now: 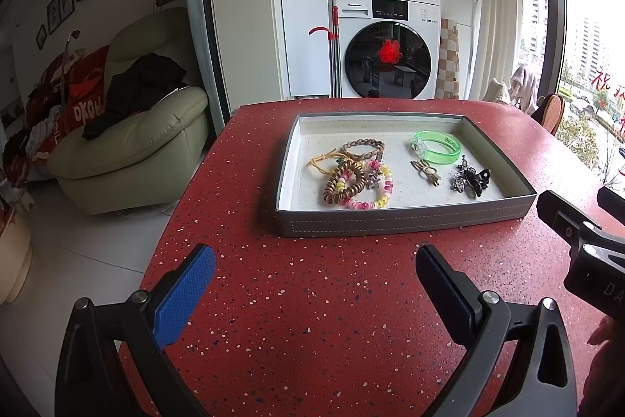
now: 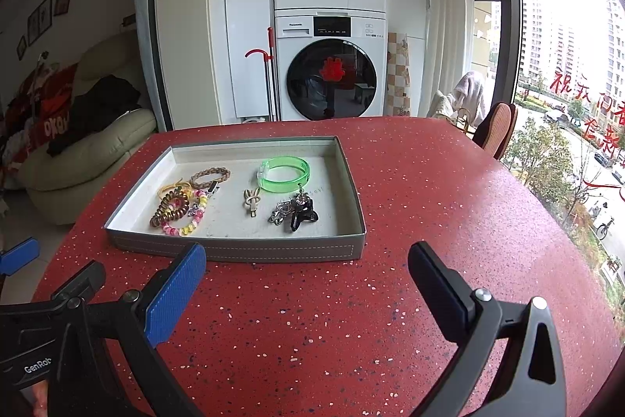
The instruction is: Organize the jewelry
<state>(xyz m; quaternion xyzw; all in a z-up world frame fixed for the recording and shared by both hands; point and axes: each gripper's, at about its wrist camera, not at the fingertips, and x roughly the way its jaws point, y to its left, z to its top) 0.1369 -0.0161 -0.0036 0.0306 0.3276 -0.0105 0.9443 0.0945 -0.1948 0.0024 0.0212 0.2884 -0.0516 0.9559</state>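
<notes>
Jewelry lies inside the shallow grey stitched tray while left gripper and right gripper, fingers spread empty, hover before it.

Your left gripper hovers wide open over the red table, near the grey tray of jewelry.

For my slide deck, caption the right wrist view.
Open right tool hovers over the red table, facing a grey tray of bracelets and hair clips.
</notes>
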